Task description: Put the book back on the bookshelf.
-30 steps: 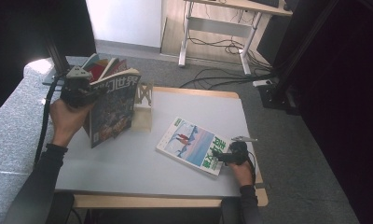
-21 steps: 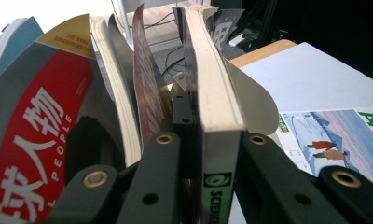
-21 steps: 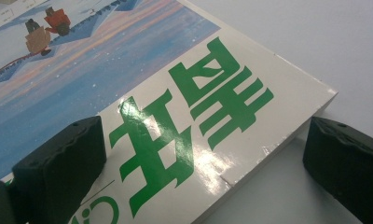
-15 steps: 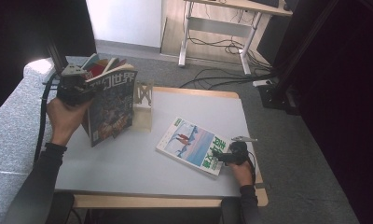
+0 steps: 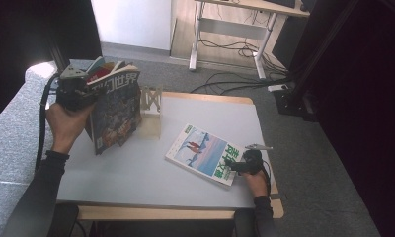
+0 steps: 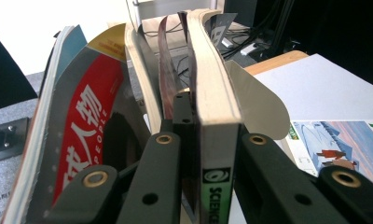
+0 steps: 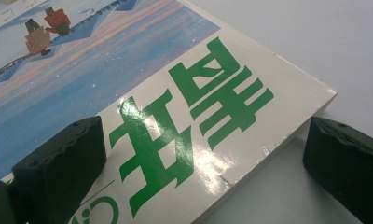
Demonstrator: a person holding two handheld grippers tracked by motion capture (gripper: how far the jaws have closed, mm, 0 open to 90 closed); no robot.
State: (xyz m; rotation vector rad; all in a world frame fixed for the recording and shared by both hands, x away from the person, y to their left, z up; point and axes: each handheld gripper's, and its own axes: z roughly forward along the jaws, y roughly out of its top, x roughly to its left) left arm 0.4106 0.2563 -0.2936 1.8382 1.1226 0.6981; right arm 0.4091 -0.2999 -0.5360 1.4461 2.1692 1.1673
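My left gripper (image 5: 89, 95) is raised over the table's left side, shut on the spine of a thick dark-covered magazine (image 5: 114, 111) that hangs upright from it. In the left gripper view the jaws (image 6: 212, 137) clamp the white spine of that magazine (image 6: 216, 154). A red magazine (image 6: 82, 135) fans out beside the left jaw; what holds it is unclear. A second magazine (image 5: 205, 153), with a blue cover and green characters, lies flat at the right. My right gripper (image 5: 239, 166) is open, straddling that magazine's near corner (image 7: 212, 116) without pressing it.
A small wooden rack (image 5: 151, 101) stands at the far side of the grey table (image 5: 136, 173), just right of the hanging magazine. Beyond the table are a carpeted floor with cables (image 5: 225, 84) and the legs of a desk (image 5: 198, 34).
The left hand has lifted the dark magazine slightly and shifted it a little leftward. The right gripper and the flat magazine have stayed put.
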